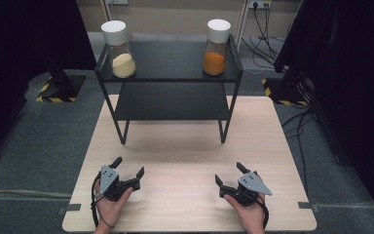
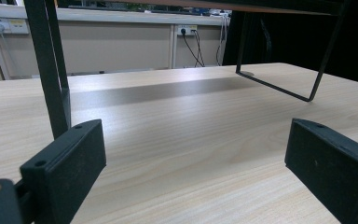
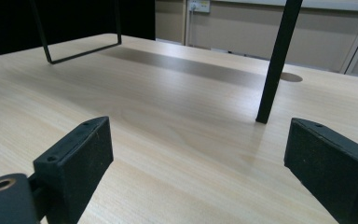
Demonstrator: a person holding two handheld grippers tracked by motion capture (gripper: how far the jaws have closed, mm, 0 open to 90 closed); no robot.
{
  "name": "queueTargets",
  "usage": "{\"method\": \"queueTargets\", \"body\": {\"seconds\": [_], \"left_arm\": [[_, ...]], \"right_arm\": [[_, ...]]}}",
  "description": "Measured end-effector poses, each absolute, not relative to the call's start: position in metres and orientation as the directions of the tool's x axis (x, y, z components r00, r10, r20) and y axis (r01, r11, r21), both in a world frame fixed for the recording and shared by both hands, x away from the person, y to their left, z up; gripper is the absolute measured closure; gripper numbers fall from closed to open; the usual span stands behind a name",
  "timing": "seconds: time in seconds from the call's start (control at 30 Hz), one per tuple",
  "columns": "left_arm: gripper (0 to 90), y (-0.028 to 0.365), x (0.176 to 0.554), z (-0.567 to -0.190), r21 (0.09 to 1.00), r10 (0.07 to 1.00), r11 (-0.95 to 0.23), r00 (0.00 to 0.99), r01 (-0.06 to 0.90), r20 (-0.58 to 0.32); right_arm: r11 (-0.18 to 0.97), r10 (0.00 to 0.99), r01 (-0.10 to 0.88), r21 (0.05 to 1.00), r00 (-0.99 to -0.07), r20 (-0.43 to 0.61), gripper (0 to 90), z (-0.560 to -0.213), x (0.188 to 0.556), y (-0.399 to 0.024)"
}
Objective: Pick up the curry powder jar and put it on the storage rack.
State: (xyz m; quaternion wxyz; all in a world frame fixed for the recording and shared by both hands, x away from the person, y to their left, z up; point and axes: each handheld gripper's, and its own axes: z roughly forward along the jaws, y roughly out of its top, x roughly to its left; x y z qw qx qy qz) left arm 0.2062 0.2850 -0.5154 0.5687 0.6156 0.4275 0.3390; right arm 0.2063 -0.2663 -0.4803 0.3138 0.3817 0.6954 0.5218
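Observation:
Two glass jars with white lids stand on the top of a black two-tier shelf point(image 1: 170, 78) at the table's far side. The left jar point(image 1: 121, 50) holds pale yellow powder, the right jar point(image 1: 215, 48) orange powder. My left gripper point(image 1: 128, 166) rests low on the wooden table point(image 1: 185, 146) at the front left, open, jaws bare and pointing toward the shelf. My right gripper point(image 1: 229, 173) rests at the front right, also open and holding nothing. In the left gripper view the left gripper point(image 2: 196, 154) looks at the shelf's legs point(image 2: 49, 70); the right gripper point(image 3: 198, 158) faces a shelf leg point(image 3: 275, 65).
The shelf's lower tier point(image 1: 170, 102) is bare. Black stands with yellow-striped bases point(image 1: 58, 90) flank the table on the floor. Cables point(image 1: 297, 122) trail on the floor at the right. Bare tabletop lies between the grippers and the shelf.

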Motion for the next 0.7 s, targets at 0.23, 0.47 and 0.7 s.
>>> {"method": "queueTargets", "body": {"seconds": [0.23, 0.47, 0.7], "left_arm": [[4.7, 0.2850, 0.2063, -0.5153, 0.990, 0.912, 0.010, 0.406, 0.141, -0.067], [4.8, 0.2849, 0.2063, -0.5151, 0.990, 0.911, 0.008, 0.406, 0.141, -0.066], [4.7, 0.2848, 0.2063, -0.5151, 0.990, 0.911, 0.008, 0.407, 0.141, -0.065]], "right_arm": [[0.177, 0.859, 0.211, 0.961, -0.510, -0.046, 8.4, -0.4853, 0.2059, -0.2651], [0.179, 0.857, 0.203, 0.963, -0.514, -0.051, 8.4, -0.4864, 0.2054, -0.2656], [0.169, 0.857, 0.212, 0.962, -0.513, -0.038, 8.4, -0.4858, 0.2064, -0.2666]]}}
